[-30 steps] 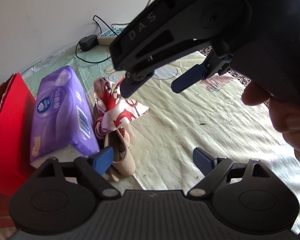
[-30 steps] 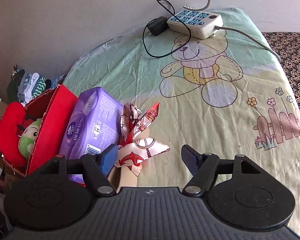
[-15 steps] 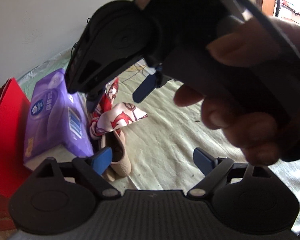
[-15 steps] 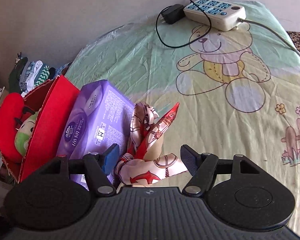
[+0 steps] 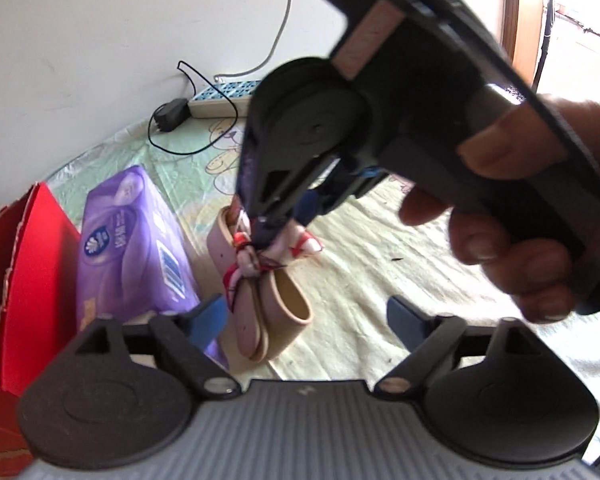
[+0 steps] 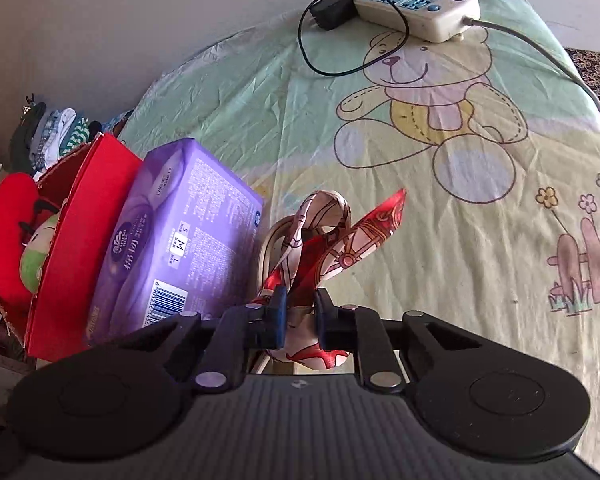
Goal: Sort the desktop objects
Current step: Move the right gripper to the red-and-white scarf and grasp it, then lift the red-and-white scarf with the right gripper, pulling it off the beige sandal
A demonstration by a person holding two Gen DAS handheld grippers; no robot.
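A red and cream patterned scarf (image 6: 332, 240) is tied to a coiled beige belt (image 5: 268, 312). My right gripper (image 6: 300, 312) is shut on the scarf; in the left wrist view (image 5: 284, 220) it pinches the scarf above the belt and holds both up off the cloth. My left gripper (image 5: 308, 316) is open and empty, just in front of the belt. A purple tissue pack (image 6: 180, 248) leans against a red box (image 6: 80, 232) to the left.
A power strip (image 6: 420, 4) with a black adapter (image 6: 332, 10) and cables lies at the far edge by the wall. A green plush toy (image 6: 36, 252) sits in the red box. The teddy-bear sheet (image 6: 440, 112) covers the table.
My right gripper moved down onto the scarf and shut on it. The scarf and belt have lifted and bunched. The left gripper stayed open.
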